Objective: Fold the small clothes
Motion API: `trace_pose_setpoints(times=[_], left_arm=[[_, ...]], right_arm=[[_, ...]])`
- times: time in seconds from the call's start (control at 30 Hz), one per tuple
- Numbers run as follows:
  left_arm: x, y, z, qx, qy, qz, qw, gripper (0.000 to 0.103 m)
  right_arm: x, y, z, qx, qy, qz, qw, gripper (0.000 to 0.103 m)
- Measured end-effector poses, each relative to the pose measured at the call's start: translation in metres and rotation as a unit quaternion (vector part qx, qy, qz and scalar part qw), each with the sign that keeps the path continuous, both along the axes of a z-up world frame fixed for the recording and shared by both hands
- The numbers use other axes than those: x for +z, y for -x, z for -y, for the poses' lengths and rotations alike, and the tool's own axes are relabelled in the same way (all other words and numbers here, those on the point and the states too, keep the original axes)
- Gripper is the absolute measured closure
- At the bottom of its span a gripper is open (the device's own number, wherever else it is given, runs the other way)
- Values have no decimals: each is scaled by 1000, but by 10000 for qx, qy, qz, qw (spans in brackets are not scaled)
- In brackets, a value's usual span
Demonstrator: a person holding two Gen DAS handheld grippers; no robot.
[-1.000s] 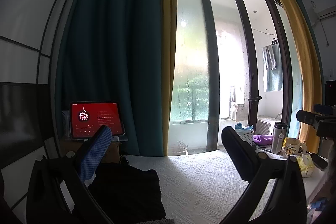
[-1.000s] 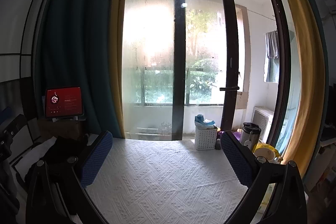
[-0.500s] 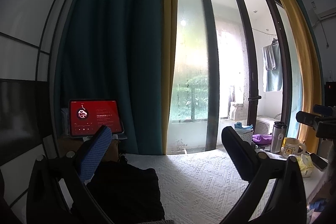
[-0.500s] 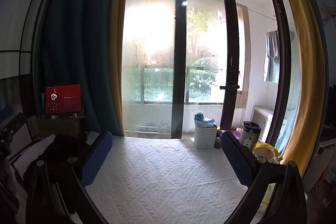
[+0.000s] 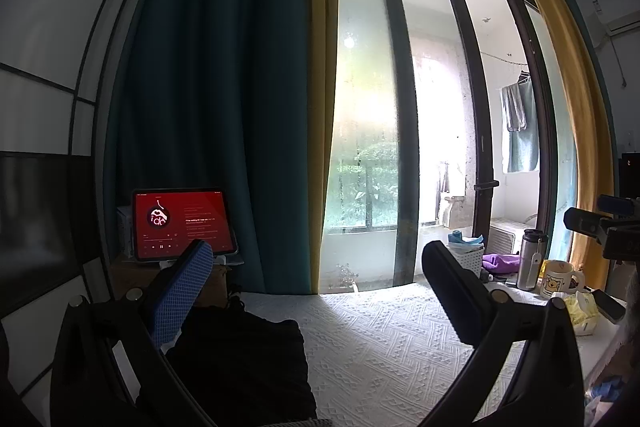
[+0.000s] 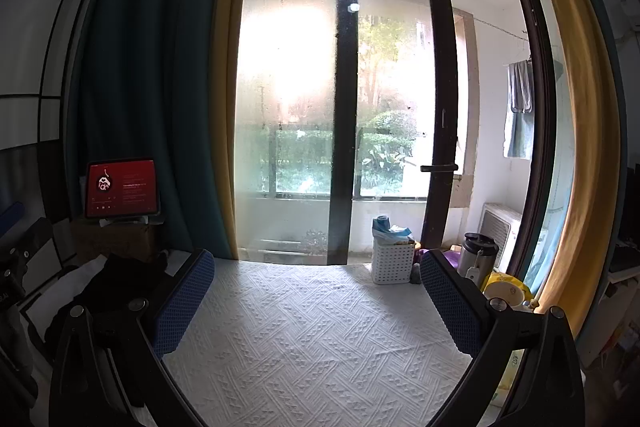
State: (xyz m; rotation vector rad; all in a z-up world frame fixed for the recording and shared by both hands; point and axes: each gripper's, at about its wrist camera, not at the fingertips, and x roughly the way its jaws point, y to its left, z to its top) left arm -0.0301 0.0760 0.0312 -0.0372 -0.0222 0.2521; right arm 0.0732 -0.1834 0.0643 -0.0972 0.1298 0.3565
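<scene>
A dark, black garment [image 5: 240, 359] lies bunched at the left end of the white textured tablecloth [image 5: 384, 343]. My left gripper [image 5: 320, 279] is open above the cloth, its left finger over the garment's near edge, nothing between the pads. In the right wrist view the same dark garment [image 6: 116, 279] sits far left beside the tablecloth [image 6: 312, 339]. My right gripper [image 6: 316, 287] hangs open over bare cloth, holding nothing. The right gripper's body [image 5: 604, 227] shows at the right edge of the left wrist view.
A tablet [image 5: 182, 225] with a red screen stands on a box at back left. A white basket [image 6: 394, 259], a steel flask [image 6: 478, 255], a mug [image 5: 560, 279] and yellow packets [image 5: 580, 311] crowd the right end. Glass doors and curtains stand behind the table.
Both views have drifted slightly; the left camera tilted a little down and left. Both grippers stay open and the garment has not moved.
</scene>
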Motion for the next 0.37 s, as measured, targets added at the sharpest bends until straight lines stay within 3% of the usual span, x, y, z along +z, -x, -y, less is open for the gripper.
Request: trace_pose_setpoints(times=[0.37], left_arm=[[0,2,-1,-192,70,99,9997,0]], right_arm=[[-1,0,0,-1,21,-20,10000,0]])
